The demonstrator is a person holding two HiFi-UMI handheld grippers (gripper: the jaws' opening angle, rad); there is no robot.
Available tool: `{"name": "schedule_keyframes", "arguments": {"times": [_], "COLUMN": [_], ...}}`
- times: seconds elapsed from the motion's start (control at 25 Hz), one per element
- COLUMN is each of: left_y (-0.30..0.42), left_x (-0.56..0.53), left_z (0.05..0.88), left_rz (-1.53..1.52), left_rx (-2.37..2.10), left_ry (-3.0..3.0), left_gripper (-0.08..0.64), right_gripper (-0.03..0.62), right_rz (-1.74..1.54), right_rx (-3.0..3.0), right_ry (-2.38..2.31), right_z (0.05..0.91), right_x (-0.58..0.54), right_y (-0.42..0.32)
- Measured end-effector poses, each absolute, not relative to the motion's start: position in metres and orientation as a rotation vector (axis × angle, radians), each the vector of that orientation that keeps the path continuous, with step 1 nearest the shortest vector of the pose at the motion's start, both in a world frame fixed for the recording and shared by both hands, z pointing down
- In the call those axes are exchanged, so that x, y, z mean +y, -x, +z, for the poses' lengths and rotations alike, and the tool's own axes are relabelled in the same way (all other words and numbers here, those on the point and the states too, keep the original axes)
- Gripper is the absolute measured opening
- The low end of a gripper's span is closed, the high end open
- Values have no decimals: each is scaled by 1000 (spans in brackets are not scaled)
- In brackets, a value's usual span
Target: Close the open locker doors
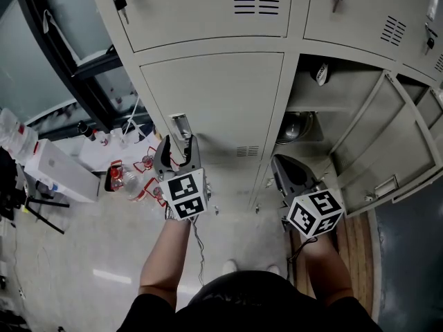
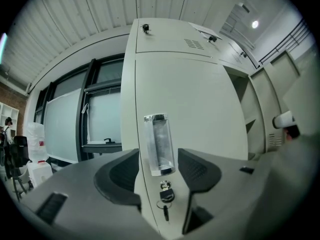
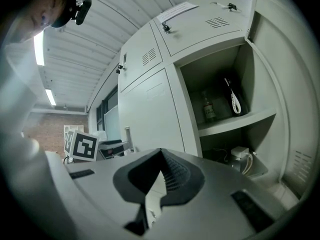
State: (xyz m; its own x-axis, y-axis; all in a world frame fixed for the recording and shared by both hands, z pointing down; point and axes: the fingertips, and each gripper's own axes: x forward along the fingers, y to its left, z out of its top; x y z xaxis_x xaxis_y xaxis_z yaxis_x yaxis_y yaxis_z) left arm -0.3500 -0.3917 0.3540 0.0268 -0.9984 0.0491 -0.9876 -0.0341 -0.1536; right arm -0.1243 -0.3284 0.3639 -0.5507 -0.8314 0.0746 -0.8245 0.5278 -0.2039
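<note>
While the left gripper (image 2: 160, 168) has jaws apart flanking the clear handle (image 2: 158, 140), the right gripper (image 3: 161, 171) has jaws together.

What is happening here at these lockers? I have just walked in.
A person faces a bank of lockers with a claw in each hand. The left claw is open, with the clear handle of a shut door between its jaws, not gripped. The right claw is shut and empty. Next to it, one locker door stands wide open, not yet closed.

Pale floor (image 1: 69, 254), dark-framed windows (image 2: 102, 119), ribbed ceiling (image 2: 75, 29)
</note>
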Motion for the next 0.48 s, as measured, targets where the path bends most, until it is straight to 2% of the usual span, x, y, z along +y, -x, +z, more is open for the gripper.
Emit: {"name": "schedule_keyframes", "arguments": {"times": [0.48], "left_y": [312], "left_x": [-360], "left_z": [330], "left_rz": [-175], "left_rx": [1921], "left_ry": [2363], "left_gripper": [216], "right_gripper": [0], "right_rz": [-301], "right_rx": [2702], "right_ry": [1507], "right_z": [356], "right_x": [-309], "right_y": [123]}}
